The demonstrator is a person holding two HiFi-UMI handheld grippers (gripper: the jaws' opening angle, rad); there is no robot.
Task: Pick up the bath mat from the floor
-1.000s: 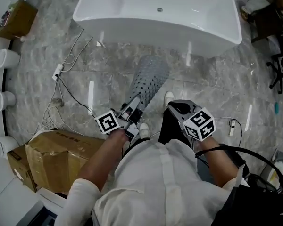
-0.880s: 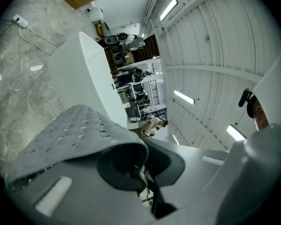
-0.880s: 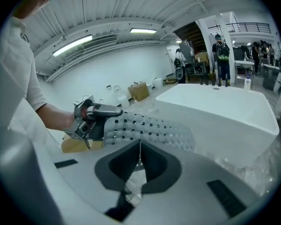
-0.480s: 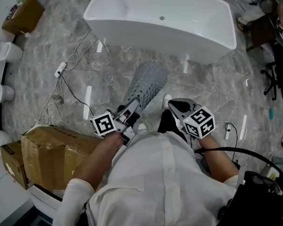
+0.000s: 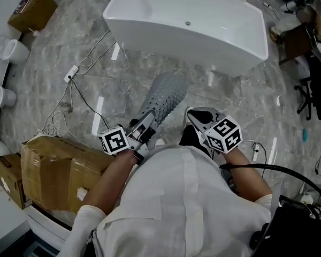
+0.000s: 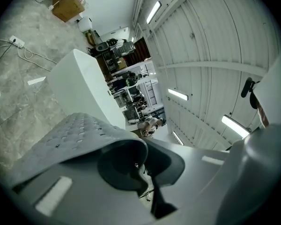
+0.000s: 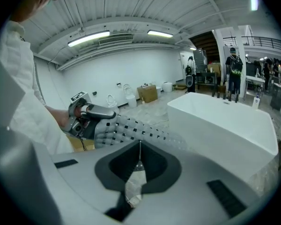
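The bath mat point(image 5: 165, 96) is grey rubber with rows of holes. It hangs forward and down from my left gripper point(image 5: 144, 128), which is shut on its near end. In the left gripper view the mat point(image 6: 77, 137) drapes over the jaws of the left gripper point(image 6: 140, 165). My right gripper point(image 5: 195, 115) is beside the mat, to its right, with its jaws shut. In the right gripper view the mat point(image 7: 131, 130) stretches from the left gripper point(image 7: 86, 116) past the tips of the right gripper point(image 7: 139, 149). No grip on the mat shows there.
A white freestanding bathtub point(image 5: 150, 20) stands on the marble floor beyond the mat. A large cardboard box point(image 5: 48, 167) sits at my left, with cables and a power strip point(image 5: 71, 74) on the floor. A smaller box point(image 5: 32, 7) and white fixtures point(image 5: 5, 50) line the left wall. A chair point(image 5: 315, 84) stands at right.
Both grippers have risen and drawn back a little. The mat has come up with the left gripper. Both pairs of jaws have stayed shut.
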